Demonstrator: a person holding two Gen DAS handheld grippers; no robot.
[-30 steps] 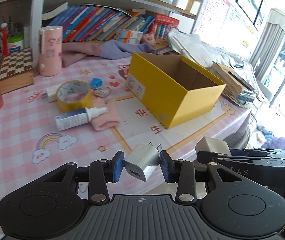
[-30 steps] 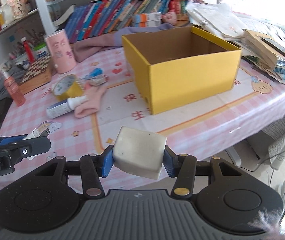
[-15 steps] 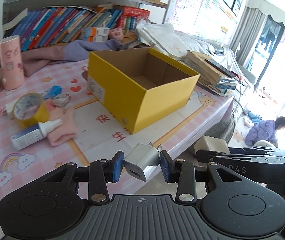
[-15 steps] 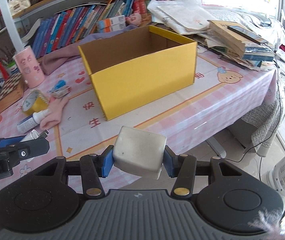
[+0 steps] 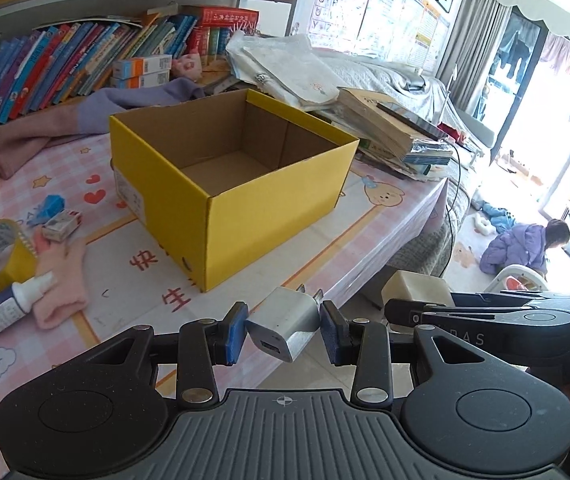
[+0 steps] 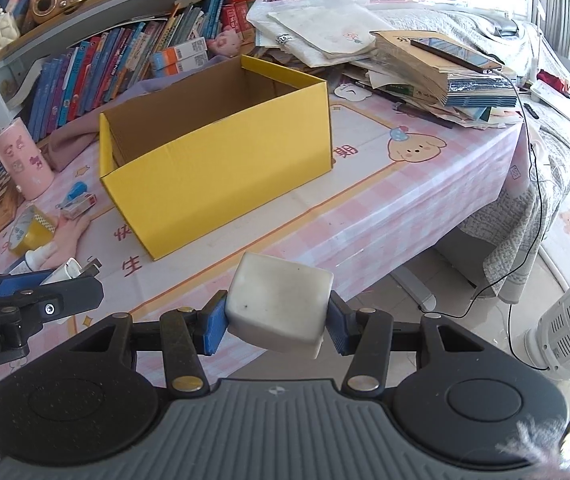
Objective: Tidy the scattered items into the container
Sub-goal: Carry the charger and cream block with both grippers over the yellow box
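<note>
Jaws of the left gripper (image 5: 281,328) clamped a white charger (image 5: 283,322), tilted; the right gripper (image 6: 275,320) gripped a white block (image 6: 279,304) at moderate width; both hung near the table (image 5: 385,216) edge, short of the empty yellow box (image 5: 277,204).
</note>
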